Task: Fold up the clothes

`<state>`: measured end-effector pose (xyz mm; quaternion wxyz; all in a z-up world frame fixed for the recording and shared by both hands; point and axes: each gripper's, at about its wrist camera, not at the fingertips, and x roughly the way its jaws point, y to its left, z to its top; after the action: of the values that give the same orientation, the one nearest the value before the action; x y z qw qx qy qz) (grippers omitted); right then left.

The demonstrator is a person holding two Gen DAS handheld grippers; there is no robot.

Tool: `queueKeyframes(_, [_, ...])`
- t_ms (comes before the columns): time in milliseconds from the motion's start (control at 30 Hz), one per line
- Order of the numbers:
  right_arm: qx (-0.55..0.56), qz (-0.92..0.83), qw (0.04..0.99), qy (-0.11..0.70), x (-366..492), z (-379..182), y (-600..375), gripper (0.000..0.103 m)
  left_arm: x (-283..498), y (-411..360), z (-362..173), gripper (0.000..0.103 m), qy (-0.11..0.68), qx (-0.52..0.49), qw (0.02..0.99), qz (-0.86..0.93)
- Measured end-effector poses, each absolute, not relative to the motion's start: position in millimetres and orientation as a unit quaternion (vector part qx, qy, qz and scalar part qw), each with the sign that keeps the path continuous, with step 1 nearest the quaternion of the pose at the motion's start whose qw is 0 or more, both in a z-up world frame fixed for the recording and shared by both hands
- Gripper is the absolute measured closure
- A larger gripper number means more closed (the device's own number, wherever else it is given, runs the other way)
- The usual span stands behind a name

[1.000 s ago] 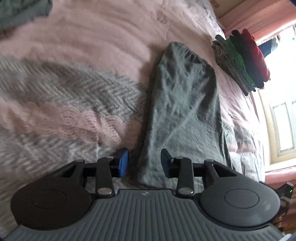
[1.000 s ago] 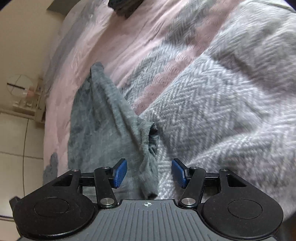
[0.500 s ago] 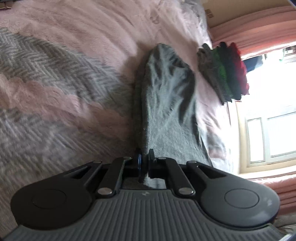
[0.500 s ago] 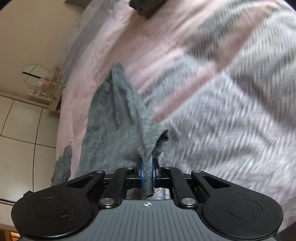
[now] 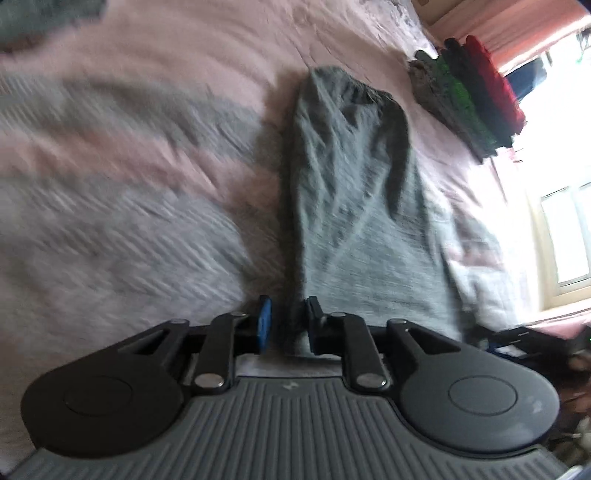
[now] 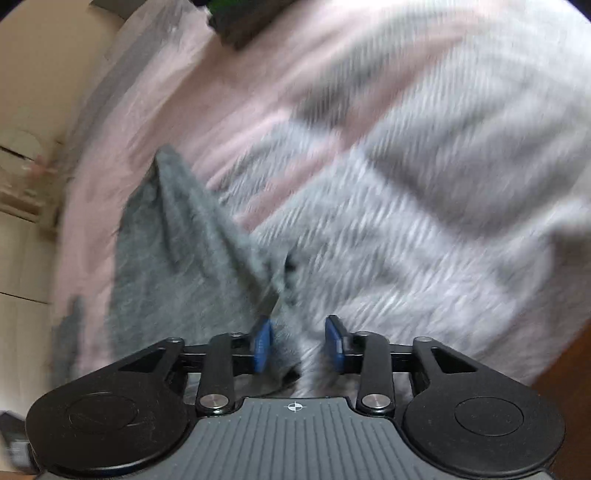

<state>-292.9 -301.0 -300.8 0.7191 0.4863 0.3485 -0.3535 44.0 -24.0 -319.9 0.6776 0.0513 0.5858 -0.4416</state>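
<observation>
Both jaws apart: left hand-held gripper (image 5: pixel 286 325) and right hand-held gripper (image 6: pixel 299 345) each straddle an edge of the grey garment (image 5: pixel 354 206), lying lengthwise mid-frame on the bed (image 5: pixel 147 110); probably positioned for regrasp.

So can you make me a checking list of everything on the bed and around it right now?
Surface: bed blanket, pink with grey herringbone patches, blurred.
Job's things: grey garment lying long and flat on the blanket; its near edge sits between the left gripper's fingers.
Clutter: stack of folded clothes, grey, green, dark and red, beyond the garment.
Grippers: left gripper open around the garment's edge; right gripper open, garment end beside its left finger.
Cables: nothing seen.
Surroundings: bright window, pink curtain, cream wall.
</observation>
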Motion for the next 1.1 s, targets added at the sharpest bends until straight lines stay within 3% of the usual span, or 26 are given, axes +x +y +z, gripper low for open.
queueKeyframes(233, [0.238,-0.325,0.810,0.425,-214.1,-274.4,-257.8,0.066,32.9,-59.0,-283.1,0.087,0.483,0.138,0.712,-0.491])
queueKeyframes(400, [0.253,-0.317,0.774,0.486,-213.1,-318.3,-246.9,0.066,19.1,-76.1,-325.5,0.088,0.508,0.192,0.692,-0.477])
queueKeyframes(467, [0.261,-0.320,0.779,0.472,-230.8,-314.4,-238.1,0.066,14.5,-64.0,-323.8,0.089,0.514,0.190,0.693,-0.468])
queueKeyframes(533, [0.261,-0.326,0.769,0.484,-239.7,-307.4,-230.8,0.061,11.1,-50.9,-318.6,0.089,0.528,0.184,0.691,-0.458])
queueKeyframes(600, [0.280,-0.332,0.752,0.496,-246.2,-297.6,-226.9,0.038,6.9,-43.5,-310.8,0.087,0.549,0.196,0.679,-0.447])
queueKeyframes(633, [0.297,-0.339,0.740,0.499,-249.5,-291.8,-225.1,0.035,4.6,-40.4,-305.6,0.087,0.556,0.206,0.676,-0.438])
queueKeyframes(767, [0.360,-0.343,0.730,0.468,-266.2,-258.1,-206.6,0.035,-4.5,-19.1,-265.8,0.075,0.557,0.219,0.681,-0.421])
queueKeyframes(900, [0.367,-0.349,0.728,0.462,-264.9,-221.4,-178.9,0.016,-18.1,-4.3,-215.4,0.065,0.532,0.239,0.701,-0.411])
queueKeyframes(1100, [0.322,-0.362,0.750,0.450,-260.7,-169.9,-128.8,0.015,-44.5,20.8,-152.1,0.054,0.485,0.253,0.727,-0.416])
